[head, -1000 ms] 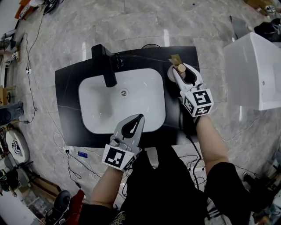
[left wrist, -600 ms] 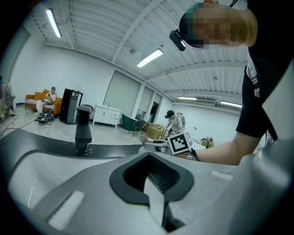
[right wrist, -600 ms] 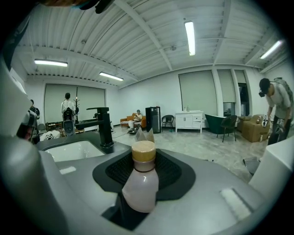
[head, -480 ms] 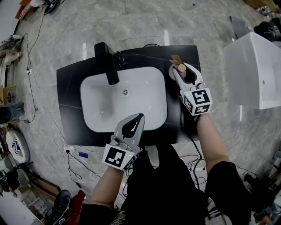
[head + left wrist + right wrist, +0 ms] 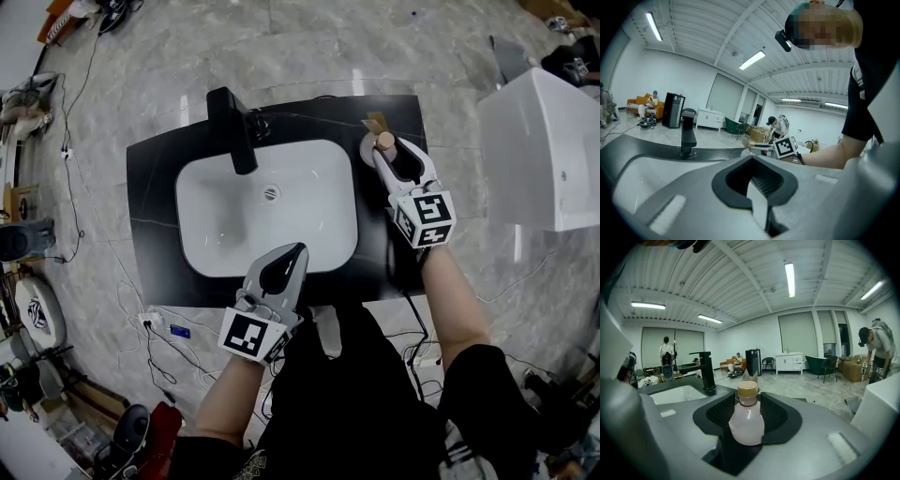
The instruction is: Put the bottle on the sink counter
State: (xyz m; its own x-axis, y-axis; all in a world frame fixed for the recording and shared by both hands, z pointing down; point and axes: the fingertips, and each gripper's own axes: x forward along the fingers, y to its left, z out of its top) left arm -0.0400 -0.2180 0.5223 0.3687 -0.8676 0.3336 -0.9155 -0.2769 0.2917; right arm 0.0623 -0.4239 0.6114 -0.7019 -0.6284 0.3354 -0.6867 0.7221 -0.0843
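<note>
1. right gripper (image 5: 749,427) jaws clamped on the bottle (image 5: 746,423), upright over the sink counter's (image 5: 150,197) right end, upper right of the head view.
2. left gripper (image 5: 292,253) jaws pressed together, empty, below the basin (image 5: 234,225).
3. placing step, probably near its end; next calls for a gentle release without tipping.
4. versus a second ago, bottle and grippers barely shifted.

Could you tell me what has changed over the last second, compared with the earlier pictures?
Hardly anything. The right gripper stays shut on the bottle over the sink counter, right of the basin; nothing was taken or let go. The left gripper stays shut and empty over the basin's front edge. Only the head view shifted slightly.
</note>
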